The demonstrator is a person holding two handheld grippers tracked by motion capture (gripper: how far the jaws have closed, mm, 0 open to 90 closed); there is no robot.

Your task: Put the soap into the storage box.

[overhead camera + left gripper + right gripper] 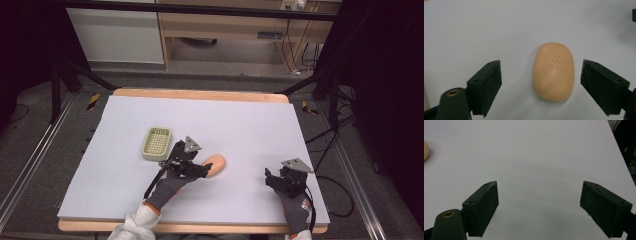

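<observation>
Straddling the peach soap bar [553,71], left claw [541,86] wide apart, embossed mark visible up close; right claw [539,207] likewise apart.

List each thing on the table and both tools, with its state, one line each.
Soap bar: lying flat on the table, lined up with the gap of the open left tool, untouched.
Soap dish: upright on the table, empty, apart from the soap.
Left tool: open, jaws either side of the soap bar.
Right tool: open, holding nothing, over bare table.

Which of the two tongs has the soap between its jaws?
The left tongs: the soap lies between its open jaws. The right tongs is over bare table.
</observation>
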